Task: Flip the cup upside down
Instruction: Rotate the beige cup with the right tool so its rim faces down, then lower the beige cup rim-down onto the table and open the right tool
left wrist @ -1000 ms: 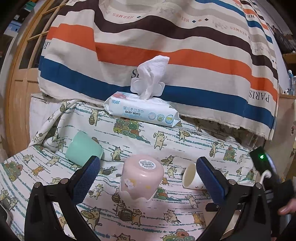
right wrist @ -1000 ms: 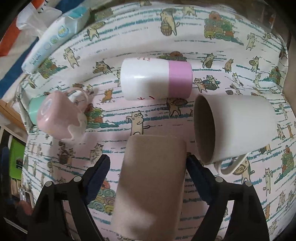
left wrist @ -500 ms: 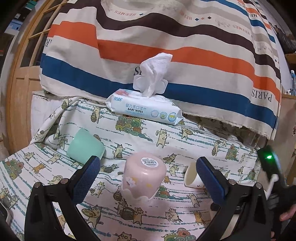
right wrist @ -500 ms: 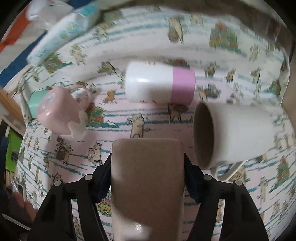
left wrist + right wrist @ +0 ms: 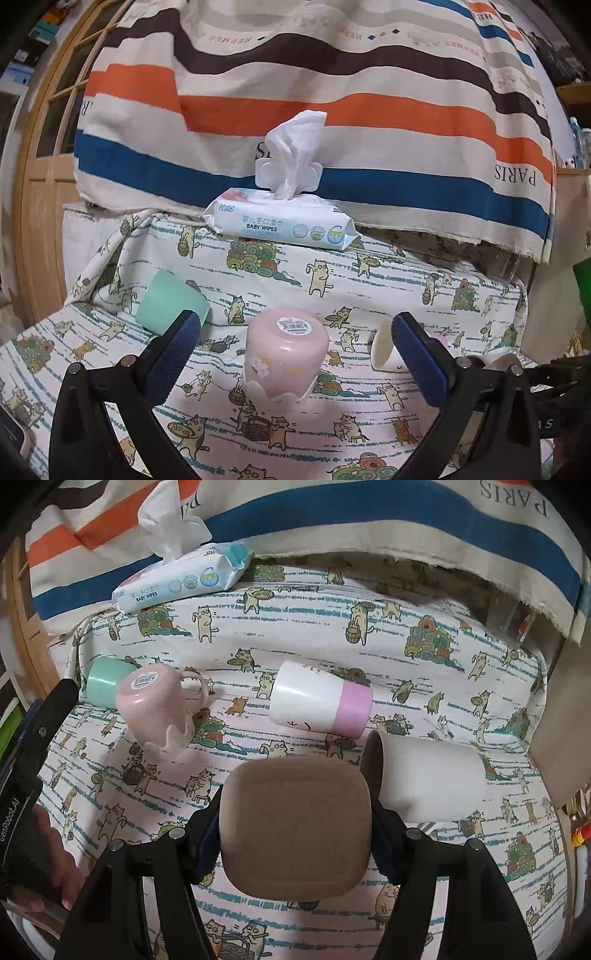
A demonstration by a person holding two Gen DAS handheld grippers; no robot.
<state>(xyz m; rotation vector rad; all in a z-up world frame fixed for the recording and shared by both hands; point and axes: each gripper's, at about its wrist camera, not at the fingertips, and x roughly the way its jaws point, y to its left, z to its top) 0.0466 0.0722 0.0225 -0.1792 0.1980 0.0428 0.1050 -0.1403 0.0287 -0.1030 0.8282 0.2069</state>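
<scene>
my right gripper jaws clench the brown cup between them; my left gripper jaws gape around the upturned pink cup, untouching

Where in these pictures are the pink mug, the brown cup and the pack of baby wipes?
pink mug (image 5: pixel 286 352), left wrist view, its side wall.
brown cup (image 5: pixel 295 830), right wrist view, the flat face toward the camera.
baby wipes pack (image 5: pixel 280 225), left wrist view, printed front.

Baby wipes pack against striped cloth.
</scene>
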